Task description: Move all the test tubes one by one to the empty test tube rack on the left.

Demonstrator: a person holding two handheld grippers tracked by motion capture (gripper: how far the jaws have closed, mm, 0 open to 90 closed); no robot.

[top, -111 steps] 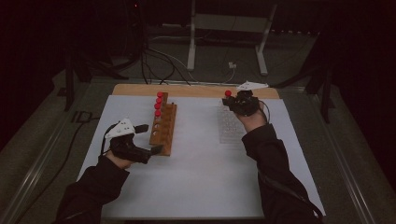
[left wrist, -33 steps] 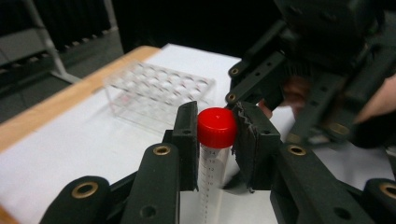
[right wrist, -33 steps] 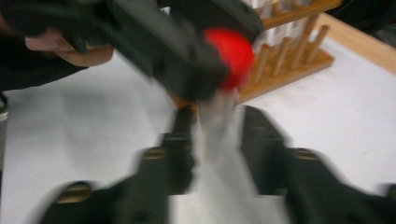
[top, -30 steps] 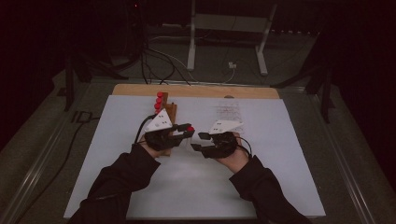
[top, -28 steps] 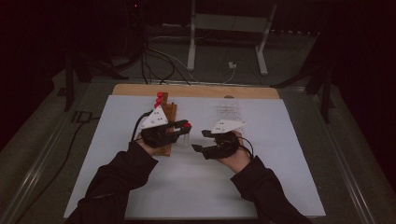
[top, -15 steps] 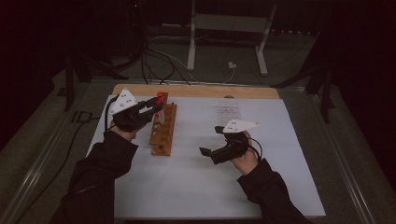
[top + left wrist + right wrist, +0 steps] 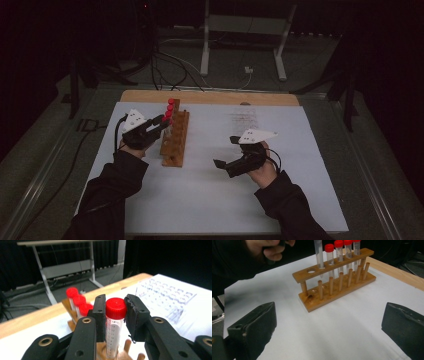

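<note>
Left gripper (image 7: 115,312) is gripping a red-capped tube (image 7: 114,322) over the wooden rack (image 7: 175,140); right gripper (image 7: 226,152), jaws just opened wide, is holding nothing.

Red-capped tube (image 7: 115,322) upright between left gripper (image 7: 115,312) pads; wooden rack (image 7: 75,315) below

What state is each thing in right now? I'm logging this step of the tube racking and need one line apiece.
Left gripper: shut on the red-capped clear plastic tube, held upright, its tip in a hole of the rack's top rail.
Right gripper: open, nothing between its jaws.
Wooden test-tube rack: upright on the white sheet, four capped tubes seated, end hole free.
</note>
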